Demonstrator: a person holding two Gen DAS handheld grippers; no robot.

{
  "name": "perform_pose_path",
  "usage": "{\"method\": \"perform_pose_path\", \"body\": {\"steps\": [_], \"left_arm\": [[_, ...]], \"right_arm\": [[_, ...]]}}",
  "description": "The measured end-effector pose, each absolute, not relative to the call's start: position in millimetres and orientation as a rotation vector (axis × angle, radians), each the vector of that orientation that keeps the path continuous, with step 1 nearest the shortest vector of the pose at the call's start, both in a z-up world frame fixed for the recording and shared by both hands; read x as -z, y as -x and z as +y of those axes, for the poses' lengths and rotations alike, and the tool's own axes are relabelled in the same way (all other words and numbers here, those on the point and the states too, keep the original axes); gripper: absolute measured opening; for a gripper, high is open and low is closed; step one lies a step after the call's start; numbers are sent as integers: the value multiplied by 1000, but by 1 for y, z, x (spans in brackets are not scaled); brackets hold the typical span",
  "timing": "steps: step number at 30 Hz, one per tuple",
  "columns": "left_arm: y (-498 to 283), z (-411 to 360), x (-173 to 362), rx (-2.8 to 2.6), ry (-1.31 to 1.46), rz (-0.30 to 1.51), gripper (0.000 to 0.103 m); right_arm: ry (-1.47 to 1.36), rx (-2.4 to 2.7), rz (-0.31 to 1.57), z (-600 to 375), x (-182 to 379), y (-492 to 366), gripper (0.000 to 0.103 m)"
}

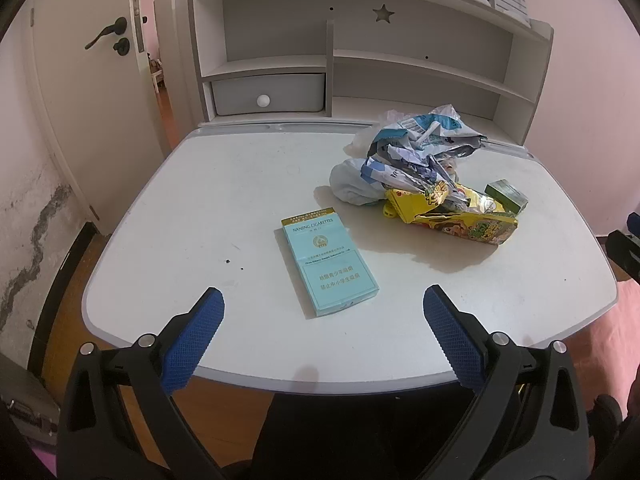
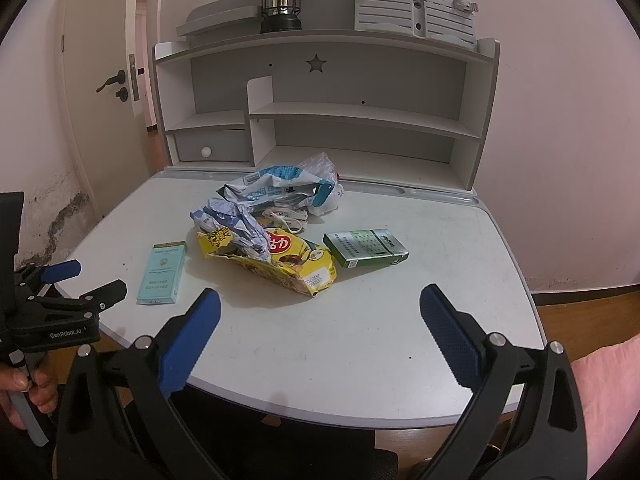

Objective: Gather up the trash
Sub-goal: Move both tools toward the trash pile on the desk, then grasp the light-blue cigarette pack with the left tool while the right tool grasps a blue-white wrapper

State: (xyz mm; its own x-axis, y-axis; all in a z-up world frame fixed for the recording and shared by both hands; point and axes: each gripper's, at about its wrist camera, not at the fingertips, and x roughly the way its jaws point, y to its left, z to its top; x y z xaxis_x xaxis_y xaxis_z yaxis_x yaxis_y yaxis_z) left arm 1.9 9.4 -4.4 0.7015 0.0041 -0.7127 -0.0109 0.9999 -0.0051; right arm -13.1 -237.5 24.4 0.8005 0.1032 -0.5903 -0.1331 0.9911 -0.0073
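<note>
Pale blue cigarette pack [image 1: 330, 262], green pack [image 2: 366, 248], yellow snack wrapper [image 2: 276, 262], blue cross-hatched tool pads [image 1: 192, 338].

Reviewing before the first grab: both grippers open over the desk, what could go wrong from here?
1. The light blue cigarette pack lies flat, so the left gripper may slide it rather than pinch it.
2. The crumpled wrappers overlap the yellow snack bag; lifting one may scatter others.
3. The green box could get nudged by that.
</note>
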Motion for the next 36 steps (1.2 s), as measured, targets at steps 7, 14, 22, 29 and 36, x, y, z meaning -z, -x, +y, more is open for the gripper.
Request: {"method": "perform_pose_path", "body": {"steps": [7, 14, 22, 29, 36], "left_arm": [[-1, 9, 6, -9, 11, 794, 97], [-1, 11, 8, -12, 12, 802, 97], [-5, 11, 9, -12, 8, 809, 97], [-17, 10, 15, -22, 3, 832, 97], [-64, 16, 44, -61, 33, 939, 97]], "right_arm": [[46, -126, 631, -238, -24, 14, 96], [47, -125, 631, -239, -25, 14, 96], [49, -127, 633, -239, -26, 13, 96], [44, -124, 648, -240, -22, 10, 96], [37, -116, 692, -248, -6, -4, 96]]}}
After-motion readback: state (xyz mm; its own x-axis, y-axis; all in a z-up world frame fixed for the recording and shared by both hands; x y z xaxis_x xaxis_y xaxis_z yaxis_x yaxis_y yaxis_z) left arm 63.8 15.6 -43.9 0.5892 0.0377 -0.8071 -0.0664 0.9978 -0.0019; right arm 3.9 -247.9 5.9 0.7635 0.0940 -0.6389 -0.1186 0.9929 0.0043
